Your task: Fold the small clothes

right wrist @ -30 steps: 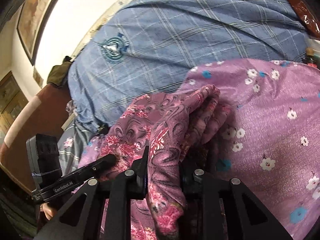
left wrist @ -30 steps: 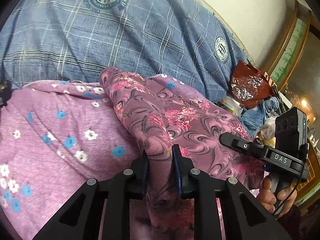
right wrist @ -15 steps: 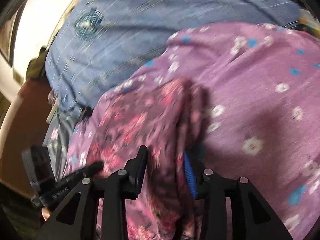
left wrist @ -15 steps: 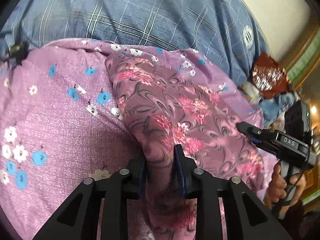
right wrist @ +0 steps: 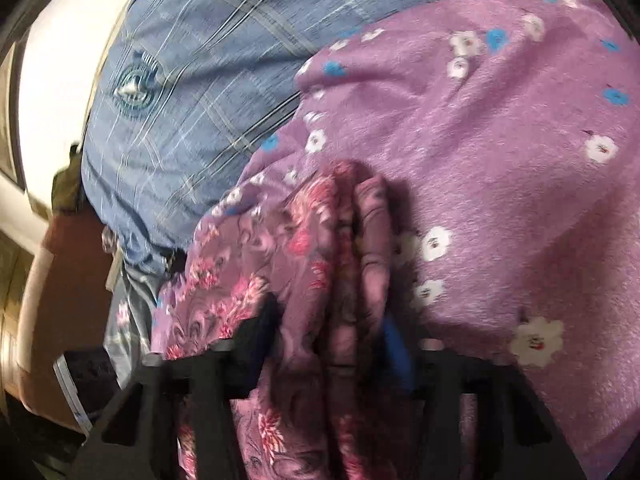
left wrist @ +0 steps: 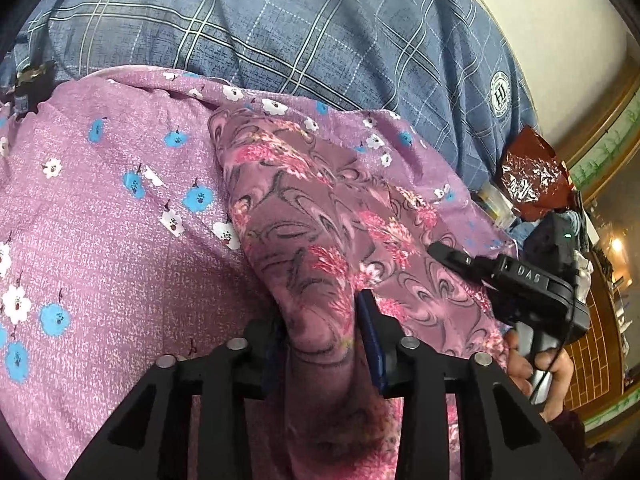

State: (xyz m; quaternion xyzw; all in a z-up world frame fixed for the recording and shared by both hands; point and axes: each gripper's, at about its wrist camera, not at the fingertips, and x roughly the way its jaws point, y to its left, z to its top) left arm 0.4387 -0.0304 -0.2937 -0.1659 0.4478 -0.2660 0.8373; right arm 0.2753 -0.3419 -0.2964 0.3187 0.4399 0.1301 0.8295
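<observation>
Home bedroom: checked bedspread point(left wrist: 304, 28), cluttered bedside.

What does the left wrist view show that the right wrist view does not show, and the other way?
Only the left wrist view: the right gripper from outside, the hand holding it, and a red bag.
Only the right wrist view: a brown armrest at the left, and the right gripper's jaws closing with the garment between them.
Both: the swirl-print garment held in the left gripper, the flowered purple cloth under it, the blue plaid sheet.
</observation>
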